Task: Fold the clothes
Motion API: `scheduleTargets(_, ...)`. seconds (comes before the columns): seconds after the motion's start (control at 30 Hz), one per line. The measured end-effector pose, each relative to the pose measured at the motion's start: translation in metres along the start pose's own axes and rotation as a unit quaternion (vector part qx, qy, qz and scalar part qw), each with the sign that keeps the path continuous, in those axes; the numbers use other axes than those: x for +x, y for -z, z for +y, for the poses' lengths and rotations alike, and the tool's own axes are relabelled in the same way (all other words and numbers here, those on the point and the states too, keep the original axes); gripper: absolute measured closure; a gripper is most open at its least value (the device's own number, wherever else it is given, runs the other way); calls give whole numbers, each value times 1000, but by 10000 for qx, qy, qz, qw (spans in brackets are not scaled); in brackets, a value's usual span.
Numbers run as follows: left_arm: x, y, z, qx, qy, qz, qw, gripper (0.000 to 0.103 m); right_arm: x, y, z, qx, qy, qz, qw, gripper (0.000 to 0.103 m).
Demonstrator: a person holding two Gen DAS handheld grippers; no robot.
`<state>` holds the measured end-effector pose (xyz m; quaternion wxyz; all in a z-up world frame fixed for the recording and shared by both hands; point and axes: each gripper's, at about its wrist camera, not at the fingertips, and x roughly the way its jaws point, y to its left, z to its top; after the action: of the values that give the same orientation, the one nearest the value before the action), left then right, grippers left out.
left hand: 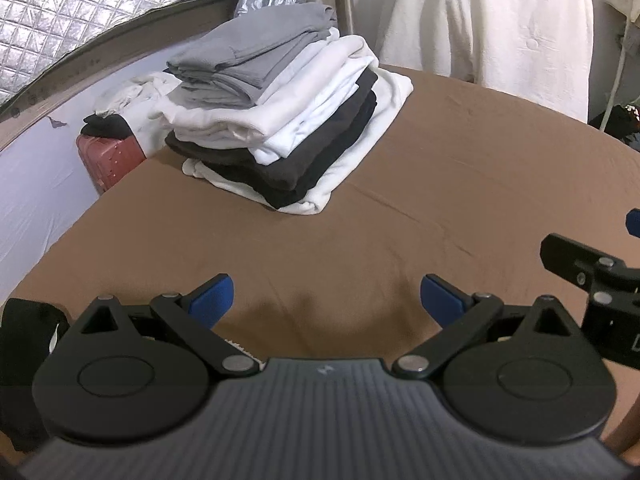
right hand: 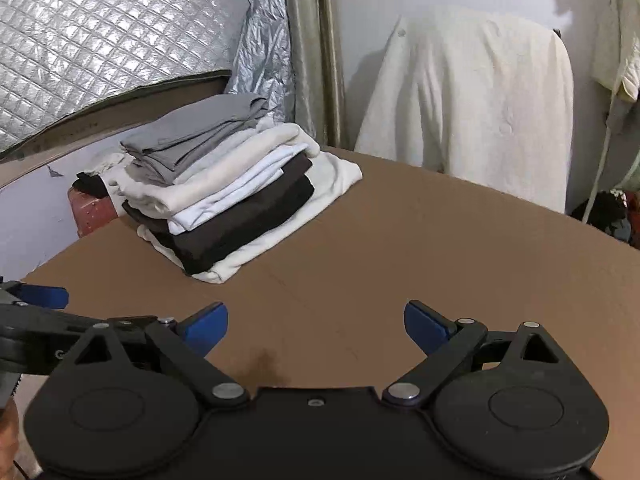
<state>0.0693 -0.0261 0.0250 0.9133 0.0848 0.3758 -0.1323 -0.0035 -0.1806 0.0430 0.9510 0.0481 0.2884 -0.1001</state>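
Left claw (left hand: 327,300) and right claw (right hand: 316,326) stand wide and empty, short of the folded stack (left hand: 280,120); stack sits at desk (left hand: 460,184) corner, leaving folding room.

Soft, even indoor light; faint shadows fall on the brown desk (left hand: 460,152) below each gripper. Fisheye bends the edges; the silver quilted sheet (right hand: 80,48) glares slightly.

left claw (left hand: 327,298): black linkage, blue pads, ribbed grey body | right claw (right hand: 316,322): same, black body
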Motion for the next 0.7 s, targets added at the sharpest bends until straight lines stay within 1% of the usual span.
scheduleTargets(0.1, 1, -1, 3, -39, 62, 33, 10000, 0, 0, 0, 3, -22, 4, 5, 10000, 6)
scheduleTargets(0.17, 4, -1, 6, -77, 99, 82, 9999, 0, 0, 1, 7, -153, 26, -12, 9999, 6)
scheduleTargets(0.3, 10, -1, 15, -192, 0, 106, 9998, 0, 3, 4, 12, -356, 234, -19, 9991, 6)
scheduleTargets(0.5, 10, -2, 22, -306, -2, 50, 9995, 0, 5, 4, 11, -300, 104, -51, 9995, 6)
scheduleTargets(0.7, 12, -2, 25, -311, -13, 37, 9995, 0, 7, 6, 16, -417, 131, -44, 9990, 6)
